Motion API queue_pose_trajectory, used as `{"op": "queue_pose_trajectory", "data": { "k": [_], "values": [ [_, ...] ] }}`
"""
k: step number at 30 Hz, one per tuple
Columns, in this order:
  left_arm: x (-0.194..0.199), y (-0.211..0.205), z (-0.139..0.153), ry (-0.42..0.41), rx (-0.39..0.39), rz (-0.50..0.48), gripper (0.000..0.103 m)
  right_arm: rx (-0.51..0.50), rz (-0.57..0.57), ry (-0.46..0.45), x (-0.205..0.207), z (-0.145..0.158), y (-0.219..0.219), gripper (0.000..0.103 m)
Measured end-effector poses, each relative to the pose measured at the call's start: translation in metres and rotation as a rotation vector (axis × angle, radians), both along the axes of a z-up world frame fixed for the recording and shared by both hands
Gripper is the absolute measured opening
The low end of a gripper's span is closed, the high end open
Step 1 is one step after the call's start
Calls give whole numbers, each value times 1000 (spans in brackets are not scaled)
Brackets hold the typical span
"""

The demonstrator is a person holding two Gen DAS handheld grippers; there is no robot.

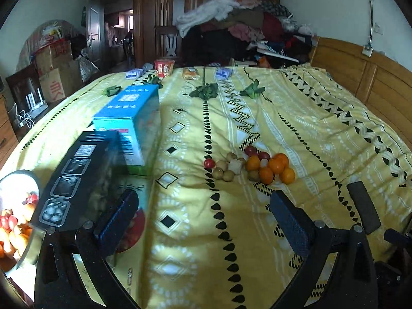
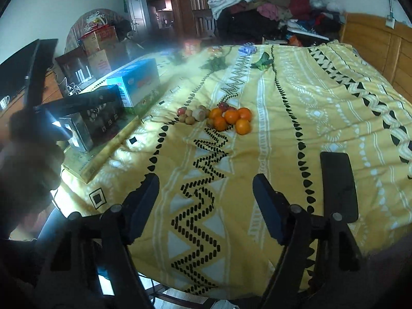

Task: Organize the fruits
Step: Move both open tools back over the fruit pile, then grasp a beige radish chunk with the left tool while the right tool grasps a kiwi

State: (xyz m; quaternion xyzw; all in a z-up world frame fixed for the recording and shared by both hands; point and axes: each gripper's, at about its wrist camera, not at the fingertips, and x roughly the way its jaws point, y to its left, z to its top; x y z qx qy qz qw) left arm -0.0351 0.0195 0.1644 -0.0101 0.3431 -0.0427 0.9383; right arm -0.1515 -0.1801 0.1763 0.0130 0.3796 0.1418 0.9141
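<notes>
Judging by the frames, sorting was partly done: a metal bowl at left already held fruit, while the loose pile of oranges, red and brown fruits lay mid-bedspread. Left gripper and right gripper both gaped empty, well short of the pile.

Black gripper, blue pads, silver screws

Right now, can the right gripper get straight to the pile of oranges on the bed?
Probably yes. The right gripper is open and empty, and only bare bedspread lies between it and the oranges. The boxes stand off to the side.
</notes>
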Motion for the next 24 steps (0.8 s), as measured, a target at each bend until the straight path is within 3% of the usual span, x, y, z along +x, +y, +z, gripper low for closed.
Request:
{"op": "queue_pose_trajectory", "data": {
  "k": [6,9,11,13,20,24],
  "values": [
    [93,-30,-51,116,-32,-74,96,41,-49,63,14,-20,-34,69],
    [135,-42,-82,176,-9,-124,81,45,-76,97,24,-30,-49,69],
    [156,-48,-100,206,15,-154,63,43,-92,115,31,-36,-59,69],
    [171,-54,-109,217,38,-185,55,41,-104,129,38,-41,-66,69],
    [190,-77,-120,199,130,-279,54,45,-103,160,58,-54,-74,69],
    [193,-77,-133,216,158,-270,54,58,-93,158,62,-54,-71,69]
  ]
}}
